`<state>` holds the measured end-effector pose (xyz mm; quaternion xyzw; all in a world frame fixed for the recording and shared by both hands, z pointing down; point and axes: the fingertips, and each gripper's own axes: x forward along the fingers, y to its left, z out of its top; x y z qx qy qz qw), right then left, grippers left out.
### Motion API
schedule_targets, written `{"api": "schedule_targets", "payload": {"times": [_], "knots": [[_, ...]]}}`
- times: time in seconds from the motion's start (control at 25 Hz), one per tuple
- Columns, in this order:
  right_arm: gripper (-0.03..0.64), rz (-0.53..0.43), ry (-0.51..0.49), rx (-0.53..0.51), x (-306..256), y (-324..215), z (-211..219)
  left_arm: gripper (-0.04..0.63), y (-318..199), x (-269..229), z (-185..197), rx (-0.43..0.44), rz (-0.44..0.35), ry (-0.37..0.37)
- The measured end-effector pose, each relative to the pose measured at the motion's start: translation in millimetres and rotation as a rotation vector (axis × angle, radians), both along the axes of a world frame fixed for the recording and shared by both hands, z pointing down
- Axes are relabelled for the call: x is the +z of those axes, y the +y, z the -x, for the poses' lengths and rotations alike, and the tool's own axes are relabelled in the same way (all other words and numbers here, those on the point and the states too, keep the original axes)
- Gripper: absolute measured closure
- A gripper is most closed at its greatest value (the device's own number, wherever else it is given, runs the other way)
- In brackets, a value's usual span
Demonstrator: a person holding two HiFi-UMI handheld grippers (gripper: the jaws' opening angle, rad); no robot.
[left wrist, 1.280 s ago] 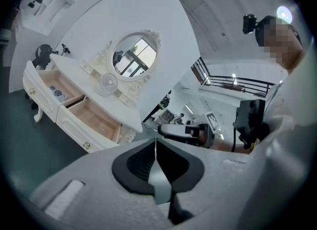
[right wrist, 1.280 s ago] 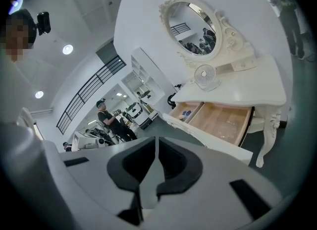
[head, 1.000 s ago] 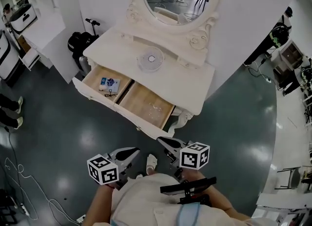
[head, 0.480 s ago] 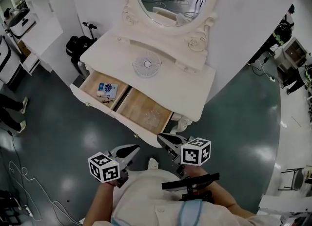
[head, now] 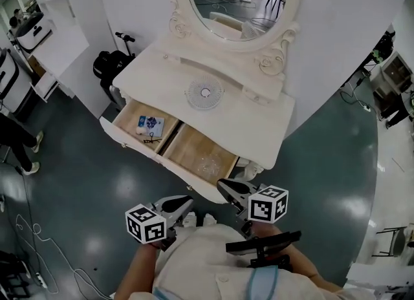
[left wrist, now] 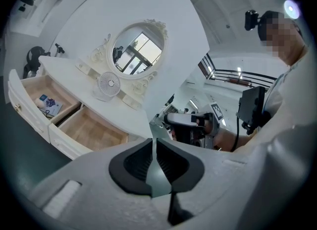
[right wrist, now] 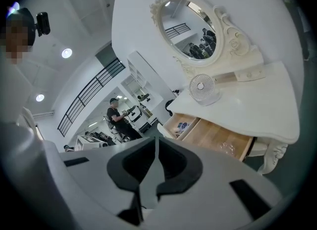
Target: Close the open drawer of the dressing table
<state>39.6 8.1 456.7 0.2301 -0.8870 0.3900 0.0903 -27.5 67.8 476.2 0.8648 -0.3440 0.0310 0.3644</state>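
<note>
The white dressing table [head: 249,124] stands ahead with its wide drawer [head: 155,158] pulled out. The drawer's left compartment holds a small blue-printed packet [head: 150,123], and the right one shows bare wood and a bit of clear plastic. My left gripper [head: 186,202] is shut and empty, low by my chest and short of the drawer front. My right gripper [head: 224,186] is shut and empty too, its tips close to the drawer's right front corner. In the left gripper view the shut left gripper [left wrist: 153,142] points past the drawer [left wrist: 54,137]. In the right gripper view the right gripper [right wrist: 156,142] faces the drawer [right wrist: 208,137].
A round white fan [head: 205,92] sits on the tabletop under the oval mirror [head: 242,1]. A black bag [head: 110,66] and white shelves [head: 52,8] stand to the left. A person's legs [head: 16,137] show at the far left, and cables [head: 39,253] lie on the dark floor.
Both grippers have shifted a little to the right along the table's front and stay shut. The drawer stands open as before.
</note>
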Motion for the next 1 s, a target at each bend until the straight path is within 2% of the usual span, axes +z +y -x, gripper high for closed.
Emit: {"api": "schedule_targets", "payload": {"times": [0.4,0.56,1.0], "knots": [[0.598,0.01,0.017,0.064,5,-13,3,0.58,-21,42,29,0.025,0.056,-0.064],[0.598,0.027,0.033,0.077,10,-12,3,0.483,-27,58,27,0.044,0.076,-0.095],[0.598,0.033,0.062,0.088,13,-17,5,0.469,-35,111,28,0.09,0.163,-0.173]]}}
